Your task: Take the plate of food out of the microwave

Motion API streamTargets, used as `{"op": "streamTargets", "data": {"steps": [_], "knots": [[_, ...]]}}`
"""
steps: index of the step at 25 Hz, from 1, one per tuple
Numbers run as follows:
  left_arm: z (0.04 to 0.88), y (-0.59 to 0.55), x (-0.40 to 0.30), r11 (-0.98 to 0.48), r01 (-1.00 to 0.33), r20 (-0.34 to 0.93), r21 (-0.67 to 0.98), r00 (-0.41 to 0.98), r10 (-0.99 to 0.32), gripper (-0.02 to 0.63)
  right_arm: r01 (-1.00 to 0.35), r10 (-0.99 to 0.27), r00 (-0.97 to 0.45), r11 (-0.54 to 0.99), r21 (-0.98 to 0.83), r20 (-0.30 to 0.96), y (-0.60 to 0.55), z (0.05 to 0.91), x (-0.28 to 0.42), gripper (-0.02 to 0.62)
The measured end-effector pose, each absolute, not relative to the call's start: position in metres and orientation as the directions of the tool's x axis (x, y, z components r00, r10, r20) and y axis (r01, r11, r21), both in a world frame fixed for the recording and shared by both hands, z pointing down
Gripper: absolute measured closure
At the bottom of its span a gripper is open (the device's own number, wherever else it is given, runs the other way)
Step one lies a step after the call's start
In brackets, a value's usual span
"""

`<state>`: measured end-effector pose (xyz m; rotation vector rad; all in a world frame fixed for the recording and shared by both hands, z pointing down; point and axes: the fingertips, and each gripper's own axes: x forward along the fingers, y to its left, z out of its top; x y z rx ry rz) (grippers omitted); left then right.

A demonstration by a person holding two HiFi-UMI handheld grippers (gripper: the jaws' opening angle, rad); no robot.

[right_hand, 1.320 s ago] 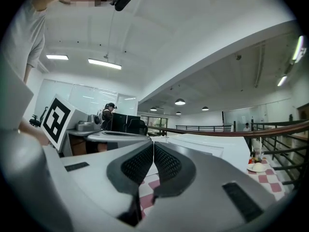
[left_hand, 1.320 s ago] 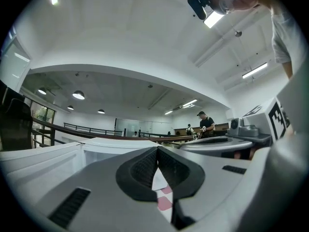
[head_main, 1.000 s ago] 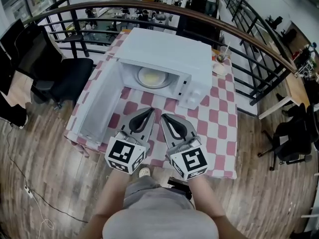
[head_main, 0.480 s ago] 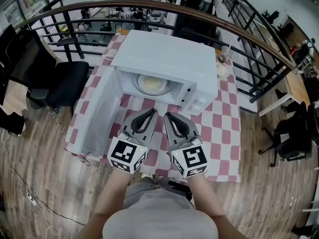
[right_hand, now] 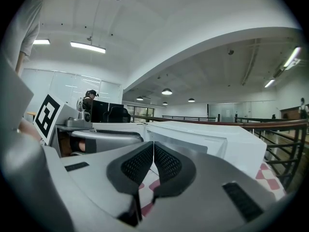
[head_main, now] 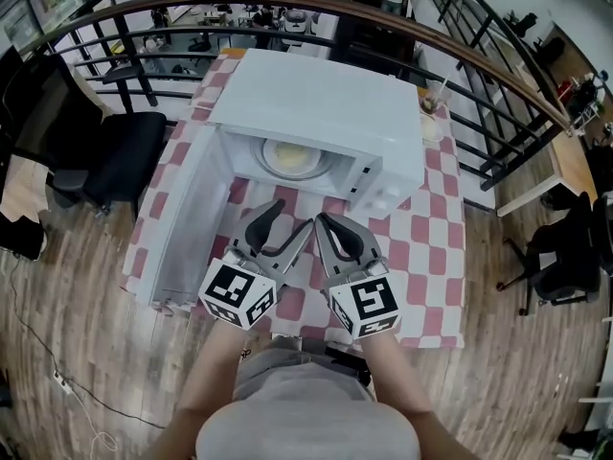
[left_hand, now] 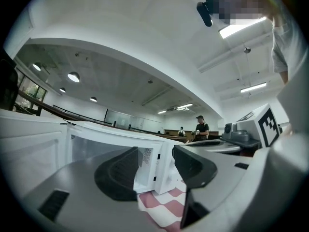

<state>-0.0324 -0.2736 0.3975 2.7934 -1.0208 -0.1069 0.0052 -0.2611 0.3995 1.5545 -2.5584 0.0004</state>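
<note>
**Item:** white box-shaped microwave oven [head_main: 316, 84], its door [head_main: 182, 223] swung fully open to the person's left. It stands on a table under a red-and-white checked cloth [head_main: 426, 238].

**Contents:** pale round plate of yellowish food [head_main: 290, 157], lying on the cavity floor well inside the opening, untouched.

**Left gripper** [head_main: 291, 217]: black-padded jaws wide apart, with nothing between them but air and cloth. They have just been opening, having lain closed together in both earlier head views. It is aimed at the cavity and still short of the opening.

**Right gripper** [head_main: 324, 220]: jaws pressed together, empty, just beside the left one.

**Change:** both grippers sit a little nearer the oven front than a second ago, and the plate has not shifted. Judged meaning — the reach is under way and the left claw is probably being readied for the plate's rim. Grasp and withdrawal are not yet done.

**View differences:**
- The head view alone shows the plate, the full sweep of the door, and a clear cup with a straw [head_main: 428, 118] behind the oven.
- The left gripper view shows the gap between the left gripper [left_hand: 155, 153] pads plainly, with the oven's front corner [left_hand: 161, 170] beyond. No plate appears there.
- The right gripper view shows the right gripper [right_hand: 153, 148] pads meeting along a single seam — the oven's white body [right_hand: 212, 141] lies ahead
</note>
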Motion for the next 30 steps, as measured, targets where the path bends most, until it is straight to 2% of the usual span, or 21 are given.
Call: {"op": "streamTargets", "data": {"steps": [4,10,20,30], "knots": [[0.41,-0.288,-0.037,-0.713,-0.645,-0.006,0.274,0.74,-0.672,0.35,-0.89,-0.888,-0.441,0.452,0.067,0.13,-0.27,0.402,0.011,0.569],[0.438,-0.313,-0.046,-0.633,-0.57,-0.028,0.524,0.731,-0.681,0.363,-0.894,-0.89,-0.435,0.445,0.05,0.135,-0.283,0.409,0.019,0.569],[0.476,-0.343,-0.04,-0.577,-0.604,0.058,0.549,0.717,-0.695,0.373,-0.88,-0.87,-0.467,0.475,0.017,0.159,-0.309,0.436,0.013,0.569],[0.53,-0.378,-0.028,-0.425,-0.584,0.175,0.692,0.707,-0.685,0.377,-0.885,-0.865,-0.463,0.465,-0.038,0.193,-0.328,0.459,0.017,0.569]]}}
